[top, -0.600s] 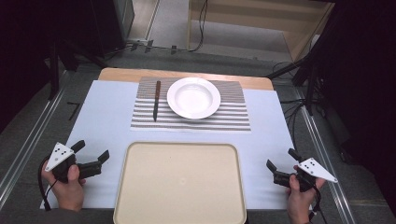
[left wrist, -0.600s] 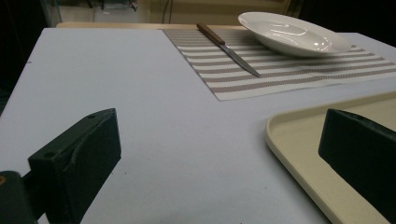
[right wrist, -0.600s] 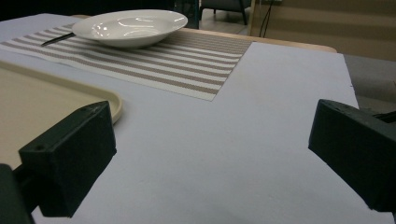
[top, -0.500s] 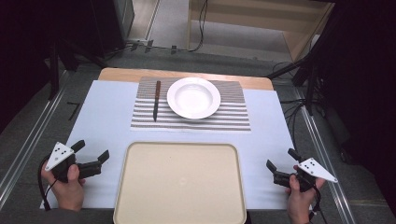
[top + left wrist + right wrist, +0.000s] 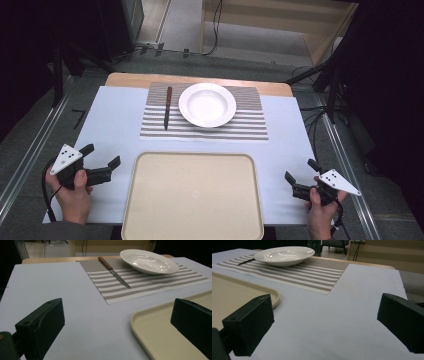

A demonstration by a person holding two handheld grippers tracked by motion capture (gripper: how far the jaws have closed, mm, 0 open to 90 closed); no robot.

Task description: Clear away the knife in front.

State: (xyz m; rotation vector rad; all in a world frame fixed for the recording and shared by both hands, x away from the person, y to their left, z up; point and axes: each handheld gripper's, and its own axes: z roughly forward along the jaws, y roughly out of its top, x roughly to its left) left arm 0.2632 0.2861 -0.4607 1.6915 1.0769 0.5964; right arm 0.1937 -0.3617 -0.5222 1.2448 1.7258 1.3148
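Pale blue sheeting is covering the wide desk, with a strip of bare wood showing along its far edge. Nearest the person, a big cream plastic tray with rounded corners is lying empty, likely waiting to receive whatever gets cleared. Beyond it, a rectangular placemat woven in brown and white stripes is sitting square to the far edge, laid out as a place setting. On the mat, a round white shallow plate is resting right of centre, and just beside it on its left, not touching, a table knife with a brown wooden handle is lying with its blade pointing back toward the person.

Both hands are resting low at the near corners, one on each side of the tray and well apart from the mat. The left gripper is pointing inward toward the tray, its black jaws standing wide apart with nothing between them; through its own camera the knife and plate are lining up ahead. The right gripper is mirroring it, jaws spread and empty.

I would say the reaching is not yet begun: they are sitting in a ready pose, opened for a first pick.
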